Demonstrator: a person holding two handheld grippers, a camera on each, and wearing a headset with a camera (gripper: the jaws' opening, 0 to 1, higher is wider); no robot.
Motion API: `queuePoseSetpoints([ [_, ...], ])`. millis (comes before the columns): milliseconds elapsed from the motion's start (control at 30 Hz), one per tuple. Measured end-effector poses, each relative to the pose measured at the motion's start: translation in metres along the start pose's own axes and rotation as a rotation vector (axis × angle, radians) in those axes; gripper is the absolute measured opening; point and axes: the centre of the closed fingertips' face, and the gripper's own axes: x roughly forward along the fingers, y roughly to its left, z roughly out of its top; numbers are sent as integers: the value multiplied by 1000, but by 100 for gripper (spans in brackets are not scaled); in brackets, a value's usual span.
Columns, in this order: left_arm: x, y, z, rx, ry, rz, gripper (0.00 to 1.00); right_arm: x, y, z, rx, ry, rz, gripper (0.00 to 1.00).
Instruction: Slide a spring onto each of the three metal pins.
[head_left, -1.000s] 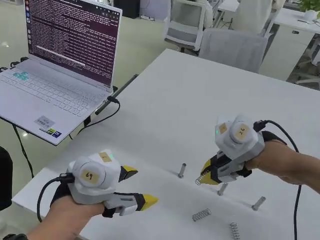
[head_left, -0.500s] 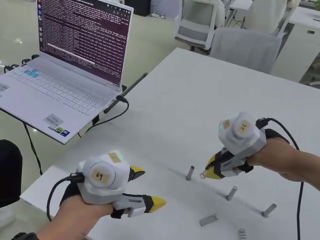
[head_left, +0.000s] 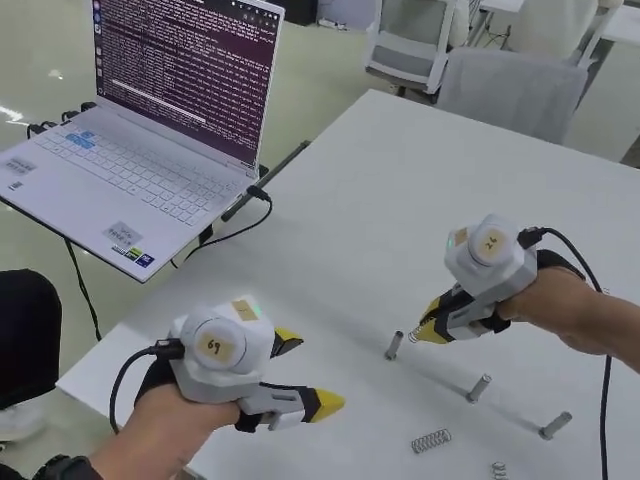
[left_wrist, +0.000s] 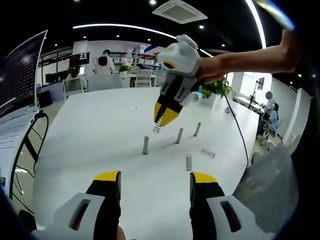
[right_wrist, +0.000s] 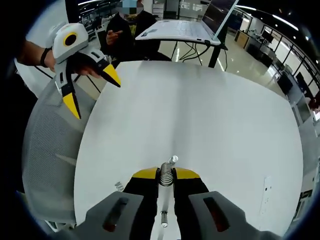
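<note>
right claw pinches a spring at its middle, lower centre of the right gripper view, with the free end just short of the nearest pin. left claw is spread and empty, at the bottom of the left gripper view. a spare spring lies on the desk, lower right of the head view. the spring is probably light, springy and prone to slip, so a grip nearer its leading end would steady it.
</note>
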Motion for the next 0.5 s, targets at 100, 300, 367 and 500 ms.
queuePoseSetpoints([
  [100, 1, 0, 1, 0, 0, 0, 51, 3, -2, 0, -5, 9, -1, 8],
  [300, 2, 0, 1, -4, -1, -1, 51, 9, -6, 2, -9, 18, -2, 8],
  [367, 2, 0, 1, -6, 0, -2, 52, 11, -6, 2, -10, 20, 1, 8],
  [500, 2, 0, 1, -8, 0, 0, 52, 15, -8, 2, -10, 23, 5, 8],
])
